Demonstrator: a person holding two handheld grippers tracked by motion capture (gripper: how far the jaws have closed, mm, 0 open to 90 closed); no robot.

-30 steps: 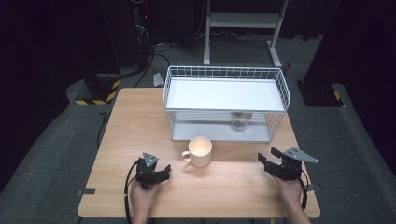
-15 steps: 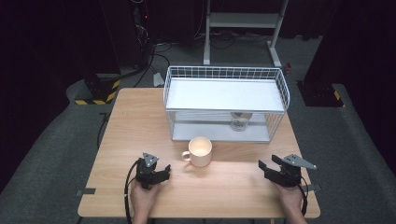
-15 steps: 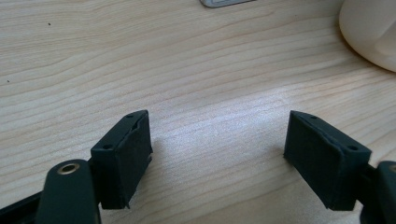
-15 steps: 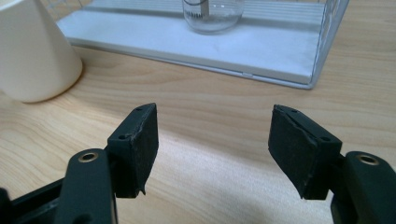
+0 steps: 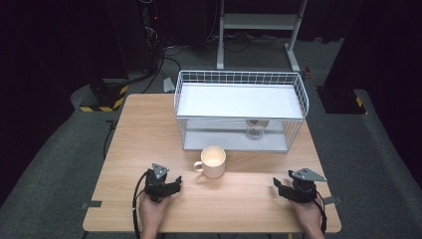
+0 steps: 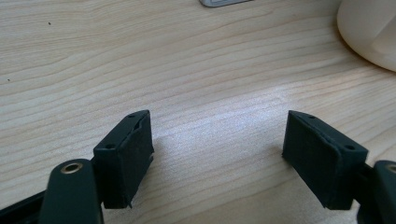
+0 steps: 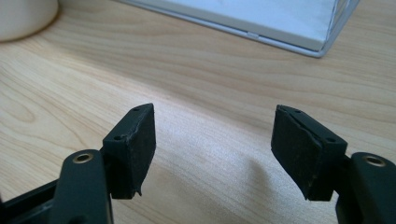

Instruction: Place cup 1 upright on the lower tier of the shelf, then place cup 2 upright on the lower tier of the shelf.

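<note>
Both hand-held grippers sit low on the tabletop (image 5: 149,124), jaws wide apart, nothing held: left hand-held gripper (image 5: 171,186), right hand-held gripper (image 5: 279,187). Cream mug (image 5: 213,162) stands between them, before the wire rack (image 5: 239,107).

The mug (image 5: 214,162) stands on the table (image 5: 139,129), just in front of the wire rack (image 5: 240,109). Behind and to the right of the mug, a small glass (image 5: 256,130) sits on the rack's lower level. The left gripper (image 5: 166,188) lies in front and left of the mug; the right gripper (image 5: 291,190), well to its right.
</note>
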